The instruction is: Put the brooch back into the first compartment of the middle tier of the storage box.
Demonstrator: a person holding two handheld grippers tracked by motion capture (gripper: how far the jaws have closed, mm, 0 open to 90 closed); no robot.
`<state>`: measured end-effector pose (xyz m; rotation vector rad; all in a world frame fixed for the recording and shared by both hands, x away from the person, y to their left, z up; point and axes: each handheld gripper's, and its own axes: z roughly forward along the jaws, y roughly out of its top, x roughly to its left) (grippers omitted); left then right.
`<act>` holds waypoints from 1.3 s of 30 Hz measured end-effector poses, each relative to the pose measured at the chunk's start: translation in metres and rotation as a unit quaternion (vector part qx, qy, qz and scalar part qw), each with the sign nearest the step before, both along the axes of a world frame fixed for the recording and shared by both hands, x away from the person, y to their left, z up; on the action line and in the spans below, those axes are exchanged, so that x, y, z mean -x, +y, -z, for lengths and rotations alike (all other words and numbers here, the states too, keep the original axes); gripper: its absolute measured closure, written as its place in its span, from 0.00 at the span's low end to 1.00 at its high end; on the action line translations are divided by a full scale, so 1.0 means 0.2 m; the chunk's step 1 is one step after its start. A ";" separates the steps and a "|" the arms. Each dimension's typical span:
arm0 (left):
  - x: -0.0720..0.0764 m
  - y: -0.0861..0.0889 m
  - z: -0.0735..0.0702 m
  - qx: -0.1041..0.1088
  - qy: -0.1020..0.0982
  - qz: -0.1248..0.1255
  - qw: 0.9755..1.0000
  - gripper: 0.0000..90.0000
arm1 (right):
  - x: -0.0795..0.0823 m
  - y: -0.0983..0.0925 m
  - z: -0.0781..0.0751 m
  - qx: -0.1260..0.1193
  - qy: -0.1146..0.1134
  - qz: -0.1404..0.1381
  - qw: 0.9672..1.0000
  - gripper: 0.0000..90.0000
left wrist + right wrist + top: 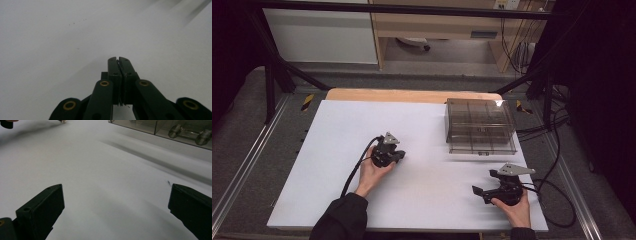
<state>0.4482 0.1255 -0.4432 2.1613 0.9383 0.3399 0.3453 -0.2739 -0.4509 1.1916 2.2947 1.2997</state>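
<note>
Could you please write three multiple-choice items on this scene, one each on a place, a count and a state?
1. Where does the clear plastic box stand on the white table?
A. far right part
B. near left corner
C. between the two hands

2. How many claws rest on the table?
A. one
B. two
C. three

3. How do the left claw's jaws stand?
A. wide apart
B. shut on the box
C. shut together, nothing between them

Answers: 1 A, the high view shows the box at the far right. 2 B, the left claw and the right claw, one per hand. 3 C, the left gripper view shows its pads pressed together.
</note>
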 end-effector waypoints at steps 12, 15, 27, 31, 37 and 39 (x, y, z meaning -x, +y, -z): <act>0.02 0.01 -0.04 0.000 -0.008 0.002 1.000 0.98 | 0.00 0.00 0.00 -0.001 0.004 0.000 1.000 0.01; 0.03 0.00 -0.06 0.002 -0.011 0.006 1.000 0.98 | 0.00 0.00 0.00 -0.003 0.003 -0.001 1.000 0.01; 0.06 -0.05 -0.15 0.013 -0.024 0.020 0.999 0.98 | 0.00 0.00 0.00 -0.002 0.004 -0.001 1.000 0.01; 0.08 -0.08 -0.17 0.019 -0.027 0.025 0.999 0.98 | 0.00 0.00 0.00 -0.002 0.004 -0.002 1.000 0.01; 0.09 -0.13 -0.21 0.022 -0.031 0.032 0.999 0.98 | 0.00 0.00 0.00 -0.002 0.004 -0.001 1.000 0.01; 0.10 -0.15 -0.22 0.022 -0.034 0.038 0.998 0.98 | 0.00 0.00 0.00 -0.002 0.005 -0.002 1.000 0.01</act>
